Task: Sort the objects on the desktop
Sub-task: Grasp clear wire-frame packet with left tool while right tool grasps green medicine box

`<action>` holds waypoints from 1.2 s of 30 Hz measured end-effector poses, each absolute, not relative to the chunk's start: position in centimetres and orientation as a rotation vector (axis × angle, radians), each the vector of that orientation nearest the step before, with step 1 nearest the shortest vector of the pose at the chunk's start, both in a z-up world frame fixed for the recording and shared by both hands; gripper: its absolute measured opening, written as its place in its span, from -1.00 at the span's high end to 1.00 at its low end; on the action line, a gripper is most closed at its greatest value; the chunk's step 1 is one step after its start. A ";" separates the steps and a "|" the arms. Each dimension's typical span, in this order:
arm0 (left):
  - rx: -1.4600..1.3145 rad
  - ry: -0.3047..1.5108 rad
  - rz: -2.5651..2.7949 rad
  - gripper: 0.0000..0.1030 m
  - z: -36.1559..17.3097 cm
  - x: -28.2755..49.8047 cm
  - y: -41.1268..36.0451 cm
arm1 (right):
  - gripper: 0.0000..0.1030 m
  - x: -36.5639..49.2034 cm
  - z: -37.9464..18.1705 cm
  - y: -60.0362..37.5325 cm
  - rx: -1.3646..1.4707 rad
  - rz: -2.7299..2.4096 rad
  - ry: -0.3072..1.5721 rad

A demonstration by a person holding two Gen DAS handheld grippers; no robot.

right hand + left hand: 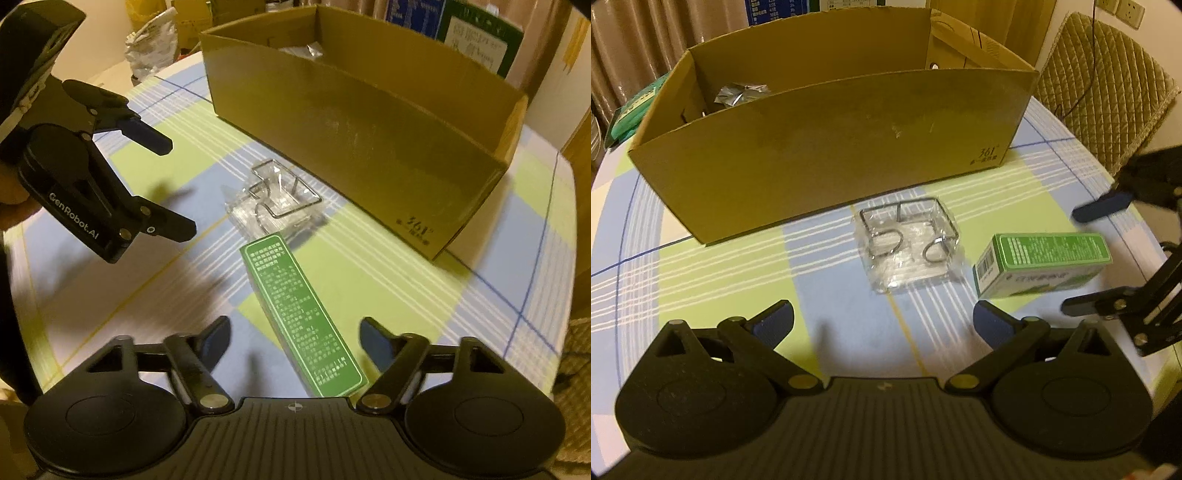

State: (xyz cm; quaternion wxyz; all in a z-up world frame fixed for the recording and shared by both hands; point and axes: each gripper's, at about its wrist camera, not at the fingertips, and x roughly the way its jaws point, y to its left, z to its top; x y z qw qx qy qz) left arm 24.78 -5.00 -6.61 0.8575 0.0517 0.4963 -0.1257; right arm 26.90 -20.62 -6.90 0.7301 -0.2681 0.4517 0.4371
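Note:
A clear plastic packet with bent metal wire pieces lies on the checked tablecloth just in front of an open cardboard box; it also shows in the right wrist view. A green carton lies to its right, seen lengthwise in the right wrist view. My left gripper is open and empty, short of the packet. My right gripper is open with the green carton lying between its fingers, not clamped. A silvery packet lies inside the box.
A quilted chair back stands beyond the table's right edge. A green pack lies left of the box. Bags and boxes stand behind the table. The left gripper shows in the right wrist view.

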 end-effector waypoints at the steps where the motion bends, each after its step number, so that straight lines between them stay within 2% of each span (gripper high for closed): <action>1: 0.102 1.041 -0.265 -0.97 -6.8 25.0 -5.0 | -0.17 27.1 -7.1 -20.6 -0.588 0.961 0.999; 2: 0.096 1.041 -0.265 -0.97 -6.9 25.2 -5.0 | -0.12 27.3 -7.2 -20.6 -0.584 0.962 1.005; 4: 0.085 1.041 -0.266 -0.97 -7.2 25.5 -4.9 | 0.12 27.7 -7.5 -20.8 -0.570 0.963 1.021; 10: 0.080 1.038 -0.269 -0.97 -7.9 26.2 -5.0 | 0.47 28.6 -7.6 -22.1 -0.490 0.951 1.064; 24: 0.028 0.995 -0.280 -0.97 -8.7 28.4 -7.1 | 0.47 29.3 -7.2 -24.0 -0.417 0.730 1.047; 29: 0.025 0.974 -0.237 -0.96 -9.8 29.6 -7.9 | 0.30 29.5 -7.5 -23.4 -0.432 0.716 1.034; 32: 0.029 0.979 -0.192 -0.70 -10.7 30.0 -8.1 | 0.22 29.8 -8.0 -23.3 -0.428 0.713 1.041; 36: 0.030 0.978 -0.176 -0.61 -11.6 30.1 -8.1 | 0.21 30.1 -8.6 -23.2 -0.428 0.711 1.053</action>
